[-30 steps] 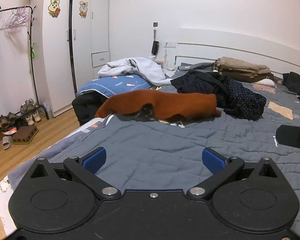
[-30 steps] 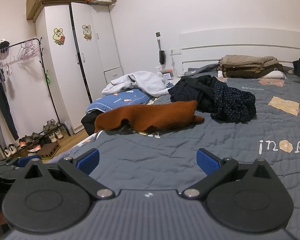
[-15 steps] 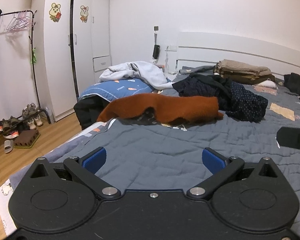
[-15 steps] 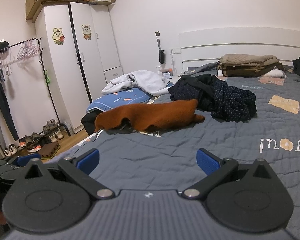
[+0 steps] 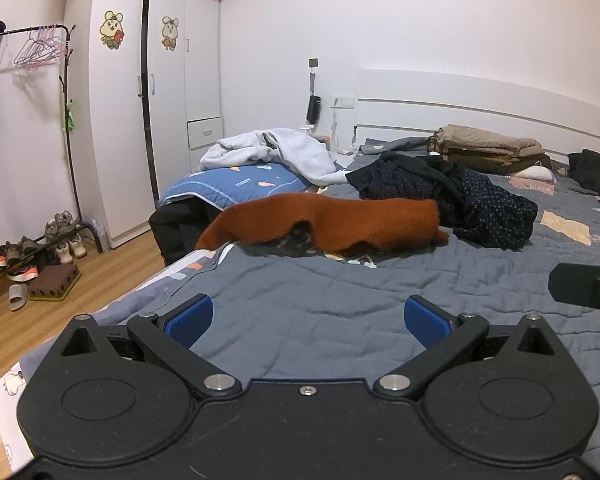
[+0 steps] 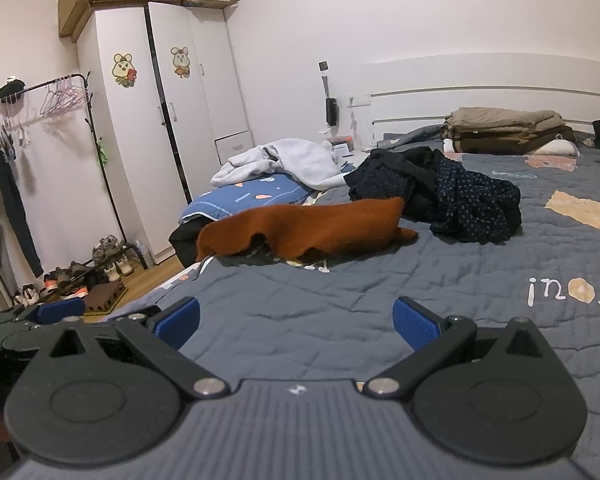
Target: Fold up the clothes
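Nearest in the left wrist view, the left hand-held gripper is released, its two blue pads spread wide with only the grey quilt of the bed showing between them. The right hand-held gripper is likewise released over the bare quilt, gripping nothing. Each tool shows in the other's view: the right one as a black block at the right border of the left view, the left one as a blue pad and black body low at the left border of the right view.

Past the open stretch of quilt, a rust-brown sweater lies crumpled near the left edge of the bed, one end trailing toward that edge, well apart from both tools. Just behind its right end sits a heap of dark dotted clothing, touching or nearly touching the sweater. Behind the sweater's left end a blue pillow rests at the left edge of the bed, with a pale grey garment draped over it.

Further back, toward the head of the bed, a stack of folded tan and brown clothes lies against the white headboard. Beyond the left edge stand a white wardrobe, a clothes rail with hangers and shoes on the wooden floor.
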